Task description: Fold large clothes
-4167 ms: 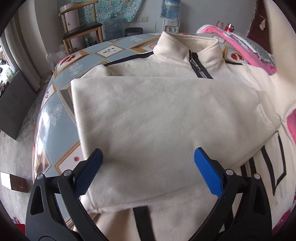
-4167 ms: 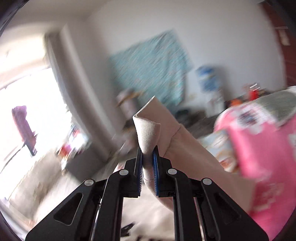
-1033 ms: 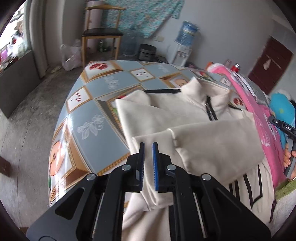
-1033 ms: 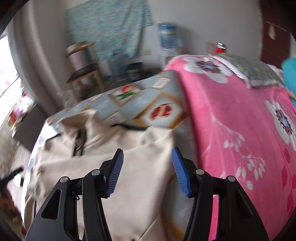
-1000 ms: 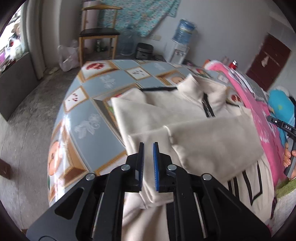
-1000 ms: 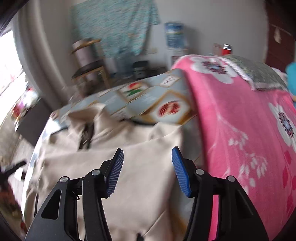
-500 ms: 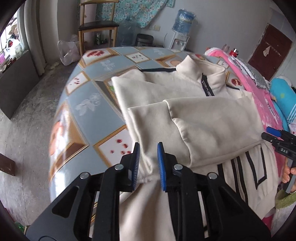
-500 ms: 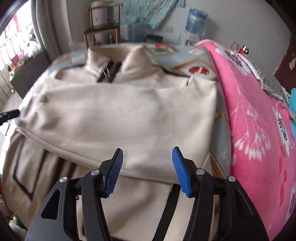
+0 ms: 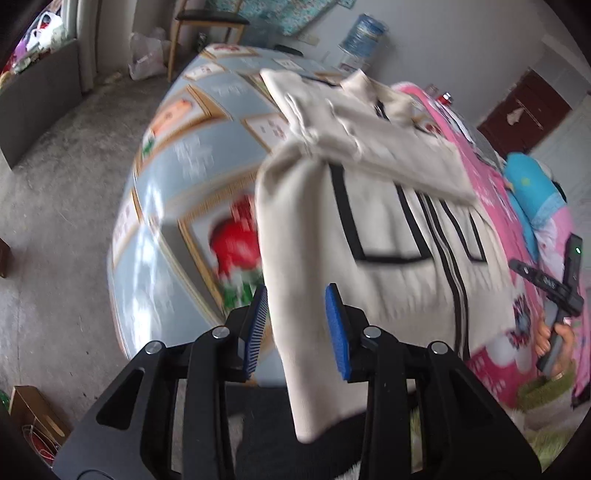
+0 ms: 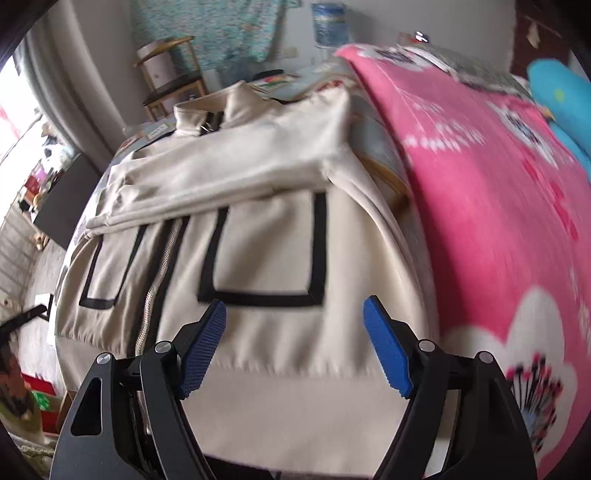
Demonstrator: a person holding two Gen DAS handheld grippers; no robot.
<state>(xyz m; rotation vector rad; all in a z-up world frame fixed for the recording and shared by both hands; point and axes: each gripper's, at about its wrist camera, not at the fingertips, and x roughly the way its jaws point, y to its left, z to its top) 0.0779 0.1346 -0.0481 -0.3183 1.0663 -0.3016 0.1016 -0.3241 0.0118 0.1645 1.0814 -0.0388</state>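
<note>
The cream jacket (image 10: 266, 229) lies face up across the patterned worktop (image 9: 192, 173), collar at the far end and hem at the near edge, where it hangs over. Both sleeves are folded across the chest, one on the other, and below them the black-outlined pockets and the zip show.

The left claw (image 9: 297, 325) is at the jacket's near left corner. Its blue pads stand a narrow way apart, having just been opening, and the side edge of the jacket runs between them; the picture is blurred, and the pads do not look to be pressing on the cloth. The right claw (image 10: 291, 343) hangs over the hem near the right pocket, spread wide, its jaws having just been opening too, with only the cloth lying beneath and nothing pinched.

To the right of the jacket a pink flowered blanket (image 10: 498, 206) covers the rest of the surface, with a blue cushion (image 10: 557, 96) at its far right corner. By the far wall stand a water cooler bottle (image 10: 328, 22), whose fill I cannot make out, and a wooden chair (image 10: 173, 81) with a pale round bin (image 10: 157, 68) on its seat. On the floor at the near left sits a cardboard box (image 9: 33, 417), what is in it too small to tell.
</note>
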